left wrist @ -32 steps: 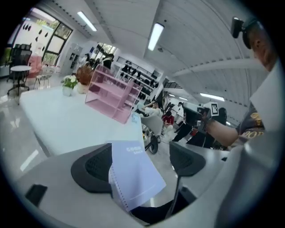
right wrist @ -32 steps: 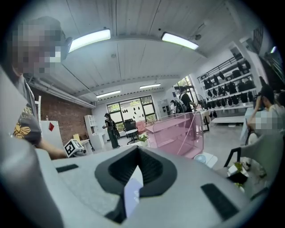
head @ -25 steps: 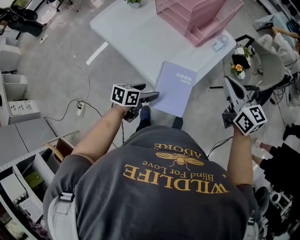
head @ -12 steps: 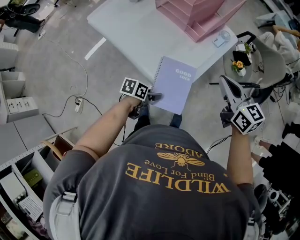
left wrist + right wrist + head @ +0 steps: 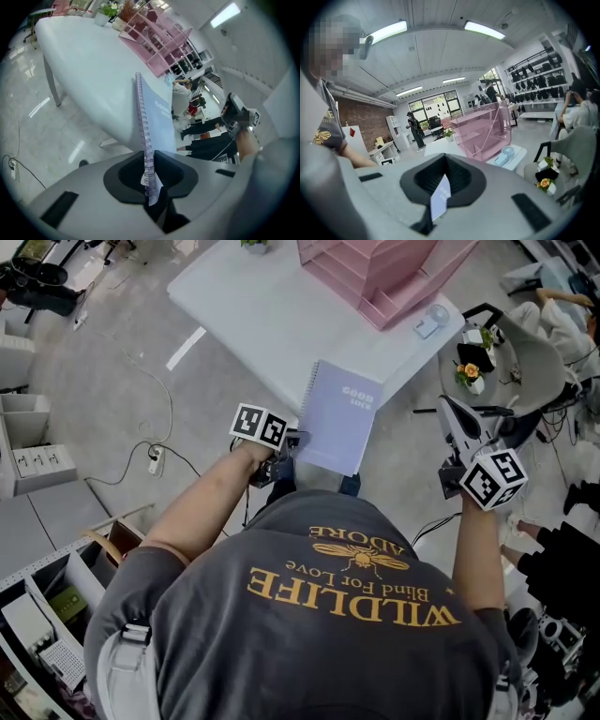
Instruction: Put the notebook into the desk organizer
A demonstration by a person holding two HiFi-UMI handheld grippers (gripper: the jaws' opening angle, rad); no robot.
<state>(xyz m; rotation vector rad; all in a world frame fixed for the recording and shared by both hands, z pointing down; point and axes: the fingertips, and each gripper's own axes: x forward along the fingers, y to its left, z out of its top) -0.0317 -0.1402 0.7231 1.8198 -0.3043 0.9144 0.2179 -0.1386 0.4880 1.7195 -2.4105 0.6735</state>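
**White counter at the edge, notebook held by its spiral**

White counter (image 5: 262, 306) in an open workshop with a grey floor; shelving and other people stand in the background. A cable runs across the floor to a power strip (image 5: 157, 458) at left.

Pink desk organizer (image 5: 375, 273) stands on the far part of the counter, with open tiers. A small pale-blue fan (image 5: 433, 320) lies just beside it, near the counter's right corner.

Notebook (image 5: 339, 418): lavender cover, white print near the top, wire spiral down its left edge. Its far end overlaps the counter's near edge and its near end juts out over the floor. It is well apart from the organizer and not in it. I cannot tell whether the far end rests on the counter or hangs just above it.

Left hand-held gripper (image 5: 291, 440): jaws clamped on the notebook's spiral edge, close to the near left corner. In the left gripper view the wire coils run straight out from between the dark pads, and the cover is seen almost edge-on.

Right hand-held gripper (image 5: 457, 418): held out at the person's right, off the counter and over the floor, jaws pointing away. In the right gripper view its jaws are together with no object gripped between them; the organizer and fan show beyond them.

A round side table (image 5: 525, 362) with a small potted flower (image 5: 472, 374) stands to the right of the counter.
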